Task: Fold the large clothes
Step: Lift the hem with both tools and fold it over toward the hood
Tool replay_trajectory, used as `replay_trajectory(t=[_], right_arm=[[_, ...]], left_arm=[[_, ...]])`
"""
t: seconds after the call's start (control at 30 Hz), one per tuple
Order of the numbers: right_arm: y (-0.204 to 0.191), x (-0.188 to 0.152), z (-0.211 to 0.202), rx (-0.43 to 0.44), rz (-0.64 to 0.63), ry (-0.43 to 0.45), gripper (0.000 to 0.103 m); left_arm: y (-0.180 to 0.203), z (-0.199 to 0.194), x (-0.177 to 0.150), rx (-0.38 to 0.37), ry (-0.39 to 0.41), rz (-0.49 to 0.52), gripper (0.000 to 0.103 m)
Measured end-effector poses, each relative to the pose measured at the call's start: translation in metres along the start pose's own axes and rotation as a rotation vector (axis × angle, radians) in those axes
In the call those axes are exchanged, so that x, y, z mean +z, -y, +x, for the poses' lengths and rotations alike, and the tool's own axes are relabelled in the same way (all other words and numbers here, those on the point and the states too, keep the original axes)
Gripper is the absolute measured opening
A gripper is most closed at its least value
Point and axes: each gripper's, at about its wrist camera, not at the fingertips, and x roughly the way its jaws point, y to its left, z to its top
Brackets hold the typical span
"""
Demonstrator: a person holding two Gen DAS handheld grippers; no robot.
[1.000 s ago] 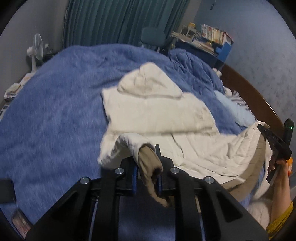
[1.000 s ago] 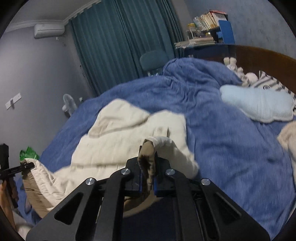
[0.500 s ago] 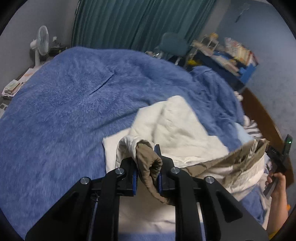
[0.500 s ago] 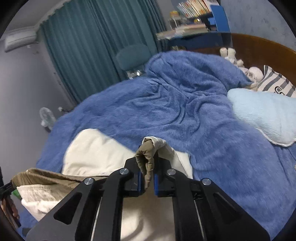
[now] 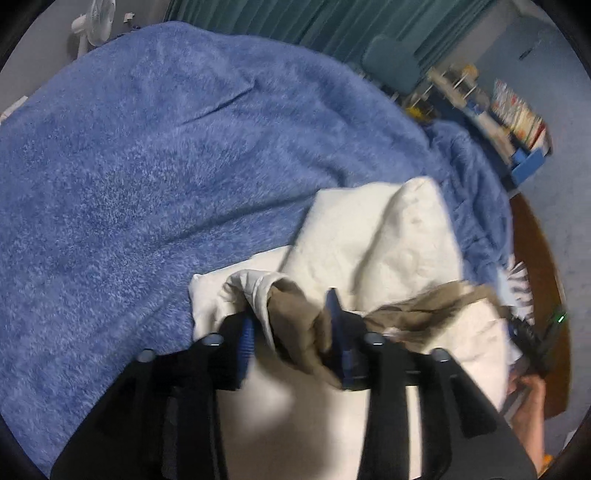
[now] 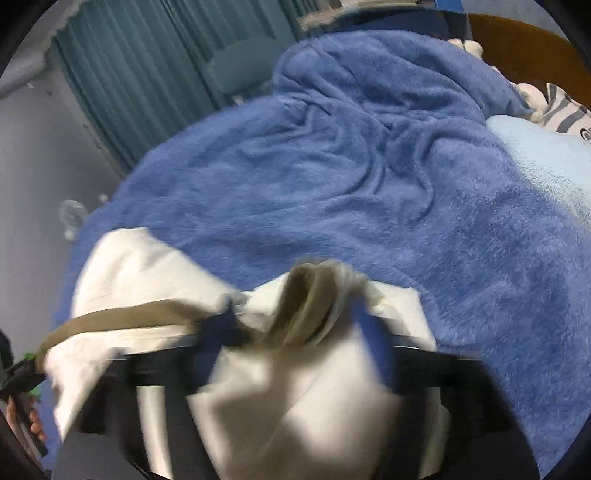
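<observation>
A cream hooded garment (image 5: 388,236) (image 6: 147,269) lies folded over on the blue blanket (image 5: 147,147) (image 6: 369,184). Its tan hem (image 5: 295,314) (image 6: 122,317) runs between the two grippers. My left gripper (image 5: 291,321) has its jaws opening; a bunch of hem sits loosely between the spread fingers. My right gripper (image 6: 303,317) is blurred, its jaws opening wide around another bunch of hem, which slumps free. Each wrist view shows the other gripper at the picture's edge, held in a hand (image 5: 528,398).
A light blue pillow (image 6: 546,162) and a striped cushion (image 6: 565,110) lie by the wooden headboard (image 5: 535,258). Teal curtains (image 6: 147,74), a chair (image 5: 391,62), a shelf of books (image 5: 517,122) and a fan (image 5: 94,22) stand beyond the bed.
Both grippers carried the hem forward and down over the garment towards its hood, doubling it over. Both were shut on the hem; now their jaws stand apart.
</observation>
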Motion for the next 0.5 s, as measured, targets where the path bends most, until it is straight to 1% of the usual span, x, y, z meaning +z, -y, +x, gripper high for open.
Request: replay_trajectory(t=[0.03,0.07,0.1,0.13,0.17,0.2,0.23,0.27,0.37,0.43,0.47,0.5], right_arm=[[-0.004,-0.004,-0.015,0.015,-0.035,0.020,0.078],[-0.009,-0.007,-0.027,0.023,-0.065,0.028,0.078],[-0.015,-0.016,-0.043,0.031,-0.115,0.040,0.078],[-0.020,-0.028,-0.059,0.038,-0.158,0.053,0.078],[-0.023,-0.037,-0.068,0.045,-0.185,0.051,0.080],[-0.027,-0.053,-0.080,0.055,-0.221,0.041,0.080],[-0.031,-0.066,-0.087,0.065,-0.248,0.033,0.080],[-0.036,-0.083,-0.093,0.074,-0.283,0.009,0.080],[-0.045,-0.116,-0.094,0.071,-0.338,-0.034,0.080],[-0.051,-0.126,-0.085,0.036,-0.376,-0.047,0.080],[-0.054,-0.128,-0.076,0.021,-0.388,-0.057,0.081],[-0.055,-0.128,-0.070,0.015,-0.386,-0.063,0.082]], left_arm=[[0.003,-0.011,-0.002,-0.012,0.018,0.004,0.062],[0.013,-0.028,-0.007,-0.007,0.056,0.027,0.076],[0.020,-0.042,-0.014,0.015,0.096,0.054,0.097],[0.031,-0.060,-0.027,0.028,0.144,0.108,0.096],[0.041,-0.069,-0.037,0.025,0.154,0.146,0.096],[0.048,-0.075,-0.048,0.021,0.153,0.177,0.096],[0.058,-0.077,-0.068,0.023,0.136,0.226,0.096],[0.063,-0.075,-0.082,0.034,0.116,0.254,0.096],[0.085,-0.052,-0.129,0.065,0.033,0.356,0.096],[0.097,-0.037,-0.150,0.073,0.009,0.409,0.096],[0.104,-0.025,-0.158,0.098,-0.007,0.442,0.096],[0.111,-0.012,-0.161,0.147,-0.017,0.473,0.096]])
